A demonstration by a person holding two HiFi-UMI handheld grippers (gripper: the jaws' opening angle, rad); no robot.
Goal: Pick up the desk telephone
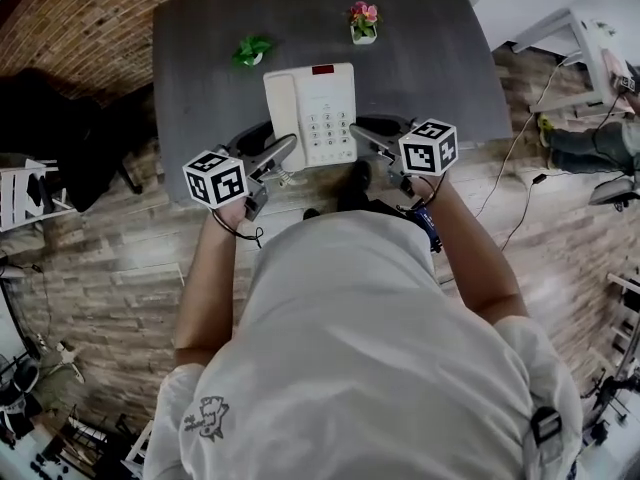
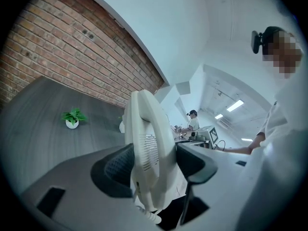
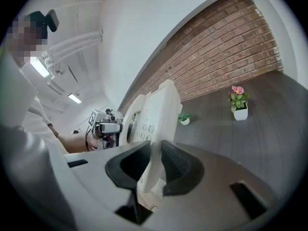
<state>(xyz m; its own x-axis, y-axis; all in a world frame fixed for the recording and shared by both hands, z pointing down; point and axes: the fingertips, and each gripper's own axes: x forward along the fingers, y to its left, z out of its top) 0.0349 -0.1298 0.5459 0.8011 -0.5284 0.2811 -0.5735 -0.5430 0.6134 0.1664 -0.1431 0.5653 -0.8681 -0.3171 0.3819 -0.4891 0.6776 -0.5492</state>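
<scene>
Dark grey desk fills upper centre of the head view, with a brick wall at upper left. Person in a white shirt stands at its near edge, filling lower centre. Cream desk telephone sits mid-frame over the desk's near half, handset on its left side, keypad up. Whether it is clear of the surface cannot be told.

Left gripper: jaws clenched on the phone's handset side. Right gripper: jaws clamped on the phone's right edge.

Small green plant is beyond the phone, upper left of it. Pink flower in a white pot is at upper right, near the far edge.
</scene>
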